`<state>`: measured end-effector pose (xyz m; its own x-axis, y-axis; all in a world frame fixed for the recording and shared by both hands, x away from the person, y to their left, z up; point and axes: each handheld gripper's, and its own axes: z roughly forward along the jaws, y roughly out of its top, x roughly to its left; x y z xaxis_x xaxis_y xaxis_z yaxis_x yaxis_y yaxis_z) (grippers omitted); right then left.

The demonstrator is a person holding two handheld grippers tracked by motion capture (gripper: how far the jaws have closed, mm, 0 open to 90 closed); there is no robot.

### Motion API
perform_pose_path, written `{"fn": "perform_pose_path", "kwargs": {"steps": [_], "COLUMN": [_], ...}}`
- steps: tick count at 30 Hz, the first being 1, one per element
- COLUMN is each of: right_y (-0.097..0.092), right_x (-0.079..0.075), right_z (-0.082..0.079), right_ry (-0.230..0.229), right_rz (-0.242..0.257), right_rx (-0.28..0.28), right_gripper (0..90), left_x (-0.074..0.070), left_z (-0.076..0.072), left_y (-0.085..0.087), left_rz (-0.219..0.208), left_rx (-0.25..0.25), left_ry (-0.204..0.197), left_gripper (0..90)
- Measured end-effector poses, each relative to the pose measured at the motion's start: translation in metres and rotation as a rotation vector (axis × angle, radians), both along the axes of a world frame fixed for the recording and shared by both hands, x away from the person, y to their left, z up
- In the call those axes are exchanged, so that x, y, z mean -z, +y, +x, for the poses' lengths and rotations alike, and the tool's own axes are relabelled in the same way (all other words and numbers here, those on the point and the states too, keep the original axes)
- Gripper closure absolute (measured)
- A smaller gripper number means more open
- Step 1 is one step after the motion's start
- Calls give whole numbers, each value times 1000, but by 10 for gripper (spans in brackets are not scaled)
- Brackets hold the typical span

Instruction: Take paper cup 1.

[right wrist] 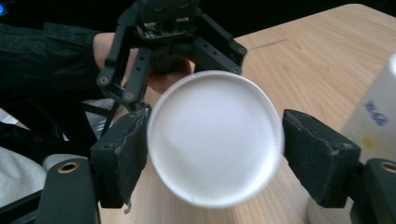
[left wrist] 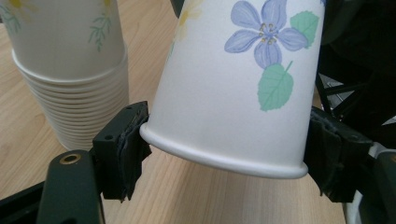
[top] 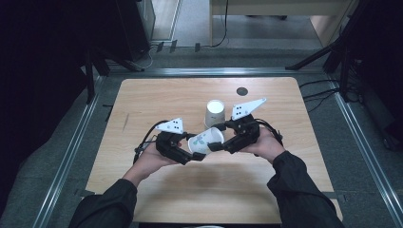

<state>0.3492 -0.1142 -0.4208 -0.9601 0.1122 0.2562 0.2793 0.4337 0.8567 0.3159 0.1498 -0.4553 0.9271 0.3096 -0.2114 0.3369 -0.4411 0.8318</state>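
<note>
A white paper cup [top: 205, 140] with a blue flower print hangs on its side above the wooden table [top: 157, 99], between my two grippers. My left gripper [top: 194, 153] is shut on its rim end; in the left gripper view both pads [left wrist: 126, 140] press the cup [left wrist: 233, 84] just above the rolled rim. My right gripper [top: 216, 143] holds the base end. In the right gripper view the cup's round white bottom [right wrist: 215, 140] faces the camera between the pads [right wrist: 123, 158]. A stack of upside-down cups [top: 215, 111] stands just behind.
The cup stack [left wrist: 70, 70] stands close to the held cup, left of it in the left gripper view. A small dark round hole [top: 242, 91] sits near the table's far edge. Dark stands and cables [top: 328, 90] lie on the floor beyond the table.
</note>
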Motion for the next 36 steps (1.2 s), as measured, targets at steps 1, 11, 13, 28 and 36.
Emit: {"fn": "perform_pose_path", "kwargs": {"steps": [1, 11, 13, 28, 36], "right_y": [0, -14, -15, -14, -10], "right_x": [0, 2, 3, 19, 21], "right_z": [0, -4, -5, -15, -17], "right_ry": [0, -30, -38, -53, -75], "right_rz": [0, -47, -50, -88, -103], "right_rx": [0, 35, 38, 53, 64], "right_gripper": [249, 245, 246, 249, 249], "left_x": [0, -21, -23, -53, -59], "left_z": [0, 5, 5, 13, 13], "left_y": [0, 13, 13, 0, -14], "left_rz": [0, 167, 187, 516, 637], "left_rx": [0, -2, 0, 88, 116], "left_ry": [0, -10, -9, -46, -65], "left_gripper": [230, 231, 231, 231, 231]}}
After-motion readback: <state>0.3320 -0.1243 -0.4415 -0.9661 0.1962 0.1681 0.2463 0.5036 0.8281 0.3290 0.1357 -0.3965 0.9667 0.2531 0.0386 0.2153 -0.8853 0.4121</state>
